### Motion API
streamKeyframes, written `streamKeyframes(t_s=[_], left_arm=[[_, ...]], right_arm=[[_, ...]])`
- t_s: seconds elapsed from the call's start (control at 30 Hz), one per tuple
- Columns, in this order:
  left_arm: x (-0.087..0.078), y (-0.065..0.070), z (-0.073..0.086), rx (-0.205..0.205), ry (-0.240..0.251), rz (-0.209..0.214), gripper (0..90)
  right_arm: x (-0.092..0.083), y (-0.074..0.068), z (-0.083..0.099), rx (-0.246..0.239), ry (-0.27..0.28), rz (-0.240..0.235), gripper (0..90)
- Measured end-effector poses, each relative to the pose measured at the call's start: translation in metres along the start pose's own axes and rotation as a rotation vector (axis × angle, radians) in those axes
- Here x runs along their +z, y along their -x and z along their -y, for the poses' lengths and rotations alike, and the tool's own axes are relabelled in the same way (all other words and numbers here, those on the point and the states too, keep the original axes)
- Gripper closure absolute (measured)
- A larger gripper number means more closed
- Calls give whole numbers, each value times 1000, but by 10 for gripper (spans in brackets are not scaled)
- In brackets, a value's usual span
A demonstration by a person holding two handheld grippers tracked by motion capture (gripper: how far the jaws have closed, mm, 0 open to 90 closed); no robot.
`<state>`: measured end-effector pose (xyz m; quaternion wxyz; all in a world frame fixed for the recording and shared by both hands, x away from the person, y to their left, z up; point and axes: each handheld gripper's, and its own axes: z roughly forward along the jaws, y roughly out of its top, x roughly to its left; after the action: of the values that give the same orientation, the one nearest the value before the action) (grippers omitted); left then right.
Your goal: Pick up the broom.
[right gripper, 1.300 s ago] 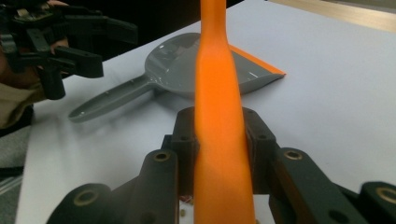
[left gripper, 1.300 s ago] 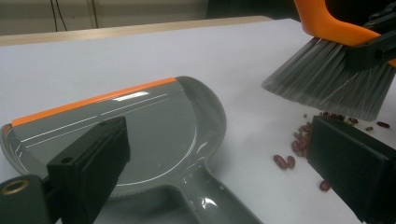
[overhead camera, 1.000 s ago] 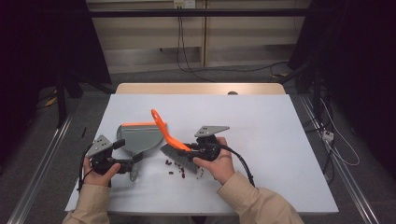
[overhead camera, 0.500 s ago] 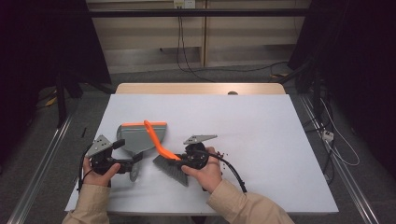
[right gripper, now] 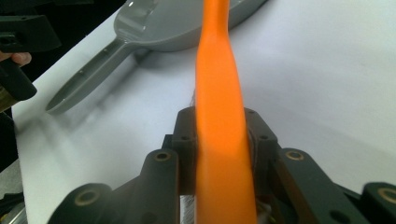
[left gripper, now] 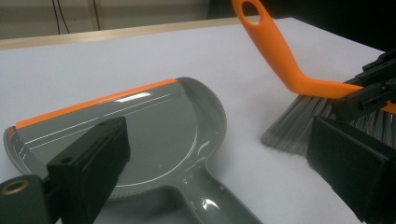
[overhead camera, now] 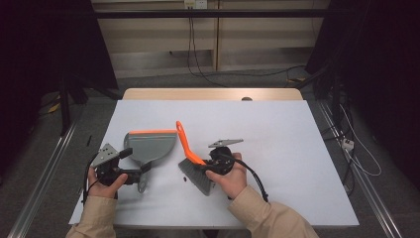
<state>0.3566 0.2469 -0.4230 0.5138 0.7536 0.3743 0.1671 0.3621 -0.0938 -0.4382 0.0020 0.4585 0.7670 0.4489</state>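
The hand brush (overhead camera: 194,161), with its orange handle and grey bristles, stands tilted on the worktop (overhead camera: 277,144) just right of the grey dustpan (overhead camera: 151,146), its bristles touching the surface near a few small dark crumbs (overhead camera: 185,179). The right gripper (overhead camera: 214,166) has its jaws clamped on the brush's handle near the head; in the right gripper view the orange handle runs straight up between them. The grip sits low on a smooth, curved handle, so a hard sweep could likely twist the brush in the jaws and send the bristles over the crumbs instead of pushing them. The left gripper (overhead camera: 132,174) sits at the dustpan's handle (overhead camera: 142,181); in the left gripper view its jaws stand apart with the handle low between them, and whether they press on it cannot be told. If the pan is not held firm, the sweep may shove it away or lift its orange lip (overhead camera: 152,132), letting crumbs slide underneath or scatter toward the worktop's near edge.
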Motion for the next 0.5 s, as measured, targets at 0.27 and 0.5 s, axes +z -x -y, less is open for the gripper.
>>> streamKeyframes(t_s=[0.27, 0.5], left_arm=[[1, 1, 0, -3, 1, 1, 61], [2, 2, 0, 2, -3, 1, 60]], right_arm=[[-16, 13, 3, 16, 6, 30, 712], [-27, 22, 5, 25, 17, 54, 712]])
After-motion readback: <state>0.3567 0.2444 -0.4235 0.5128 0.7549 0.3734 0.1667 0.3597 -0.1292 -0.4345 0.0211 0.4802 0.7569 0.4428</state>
